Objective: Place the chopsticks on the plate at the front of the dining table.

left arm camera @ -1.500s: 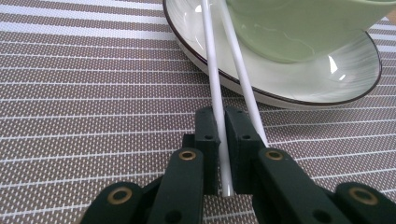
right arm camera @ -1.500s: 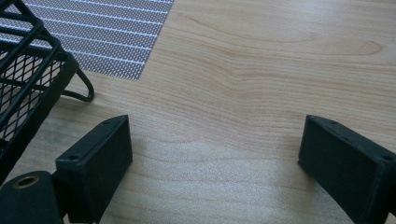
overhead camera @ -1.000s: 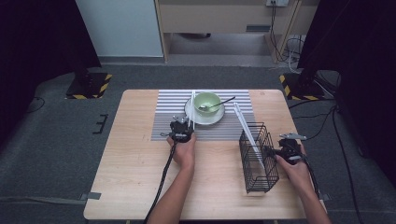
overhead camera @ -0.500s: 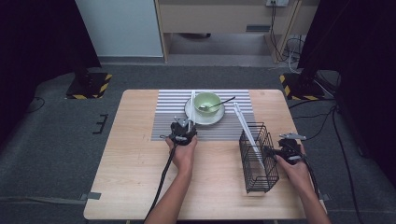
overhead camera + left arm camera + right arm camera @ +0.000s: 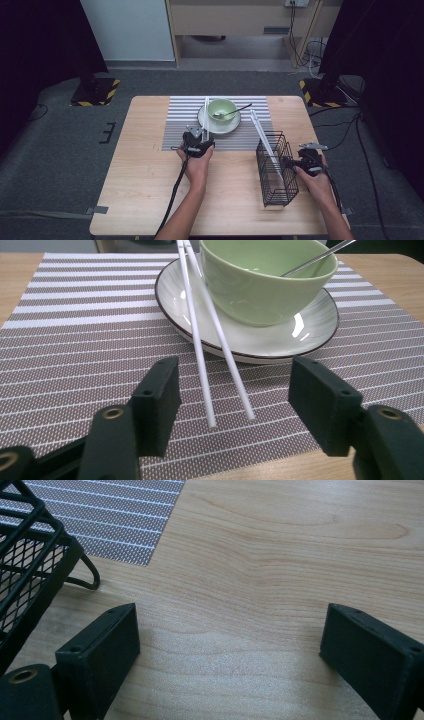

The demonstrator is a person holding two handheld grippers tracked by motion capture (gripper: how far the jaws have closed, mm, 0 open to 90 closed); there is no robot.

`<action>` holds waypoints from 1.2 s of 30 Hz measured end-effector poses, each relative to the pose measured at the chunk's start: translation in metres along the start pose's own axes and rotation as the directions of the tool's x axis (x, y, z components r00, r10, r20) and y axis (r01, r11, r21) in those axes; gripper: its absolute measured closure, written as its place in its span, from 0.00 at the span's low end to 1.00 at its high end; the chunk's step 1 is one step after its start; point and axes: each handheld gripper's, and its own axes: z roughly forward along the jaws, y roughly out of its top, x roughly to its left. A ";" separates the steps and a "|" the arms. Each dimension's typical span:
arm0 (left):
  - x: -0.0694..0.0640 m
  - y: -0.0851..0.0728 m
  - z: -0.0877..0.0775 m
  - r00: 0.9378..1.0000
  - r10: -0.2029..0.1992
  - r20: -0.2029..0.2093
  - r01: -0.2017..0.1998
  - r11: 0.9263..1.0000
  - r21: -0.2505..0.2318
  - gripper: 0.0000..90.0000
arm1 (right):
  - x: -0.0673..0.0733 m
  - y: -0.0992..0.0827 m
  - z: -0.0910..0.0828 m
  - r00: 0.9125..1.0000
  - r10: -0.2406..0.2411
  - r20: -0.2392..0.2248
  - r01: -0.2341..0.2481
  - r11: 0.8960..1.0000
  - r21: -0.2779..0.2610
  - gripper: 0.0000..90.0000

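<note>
left tongs (image 5: 230, 405): jaws have just been opening, now stand well apart; pads clear of the white chopsticks (image 5: 212, 347), whose near tips lie between them untouched
chopsticks: pair rests tilted, far ends on the plate (image 5: 175, 300) rim against the green bowl (image 5: 265, 280), near tips down on the striped placemat (image 5: 75, 350); slightly splayed, not parallel
right tongs (image 5: 230, 645): wide, nothing between the jaws; bare wooden surface (image 5: 280, 555) under them; parked just right of the black wire basket (image 5: 276, 170)
basket: a second white chopstick pair (image 5: 265, 142) leans out of it, top end toward the bowl
progress (judgement): place setting looks nearly done; bowl on plate, spoon (image 5: 231, 111) in bowl, chopsticks look set down and released; left: back the left tongs off, maybe square up the pair; second pair in the basket possibly to go next
left gripper view vs high view: shows both jaws clear of the sticks and the tip splay; high view has the left hand (image 5: 196, 165) covering that
high view extra: shows the whole layout, basket contents and hand spacing
right gripper view: adds the basket's foot (image 5: 87, 577) beside the placemat corner
</note>
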 end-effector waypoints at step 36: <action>0.007 -0.016 0.032 1.000 0.007 0.012 -0.007 0.999 0.050 0.54 | -0.001 0.000 0.000 1.000 -0.002 -0.012 0.002 1.000 0.001 0.09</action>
